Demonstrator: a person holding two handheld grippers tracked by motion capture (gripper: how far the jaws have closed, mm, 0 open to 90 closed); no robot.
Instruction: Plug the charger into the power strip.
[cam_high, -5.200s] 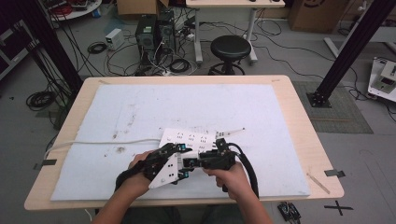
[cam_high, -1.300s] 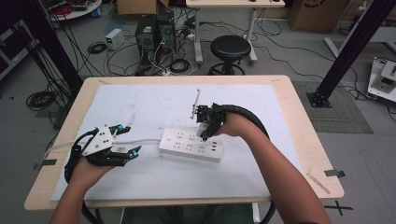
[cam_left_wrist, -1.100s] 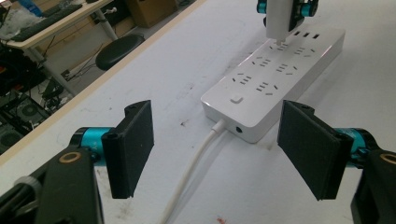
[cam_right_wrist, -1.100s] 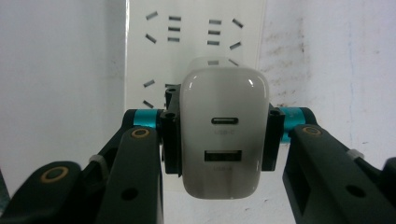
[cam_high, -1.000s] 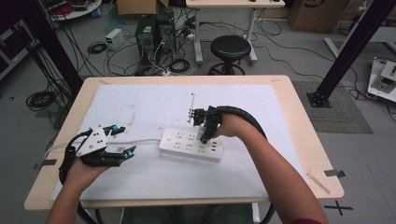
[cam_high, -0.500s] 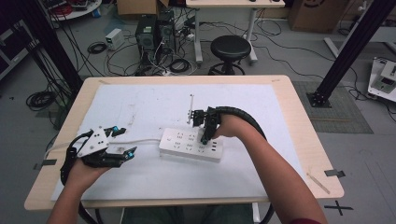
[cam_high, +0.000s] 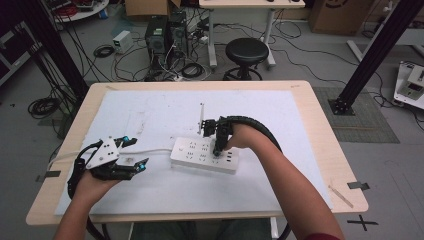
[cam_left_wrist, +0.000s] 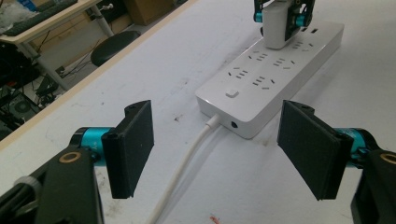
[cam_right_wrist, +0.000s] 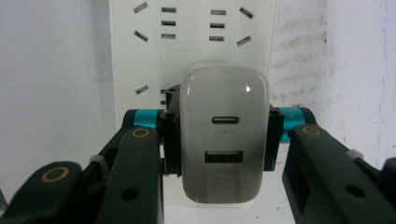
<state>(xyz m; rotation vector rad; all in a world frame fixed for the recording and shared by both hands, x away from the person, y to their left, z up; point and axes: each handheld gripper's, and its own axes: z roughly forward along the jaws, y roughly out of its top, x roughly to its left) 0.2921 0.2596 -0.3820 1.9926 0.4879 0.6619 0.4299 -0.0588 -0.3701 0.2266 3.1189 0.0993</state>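
Charger (cam_right_wrist: 223, 140) is clamped between the right gripper (cam_right_wrist: 223, 140) jaws, pressed down on the power strip (cam_high: 204, 155) mid-table. Left gripper (cam_left_wrist: 224, 149) is held wide open at about 8 o'clock of the strip, nothing gripped, white cord (cam_left_wrist: 184, 168) lying between its jaws.

Both grippers are showing black frames with teal collars and brass-ringed screws. The left gripper (cam_high: 134, 159) is carrying a grey three-cornered plate. A black cable is trailing from the right gripper (cam_high: 217, 149).
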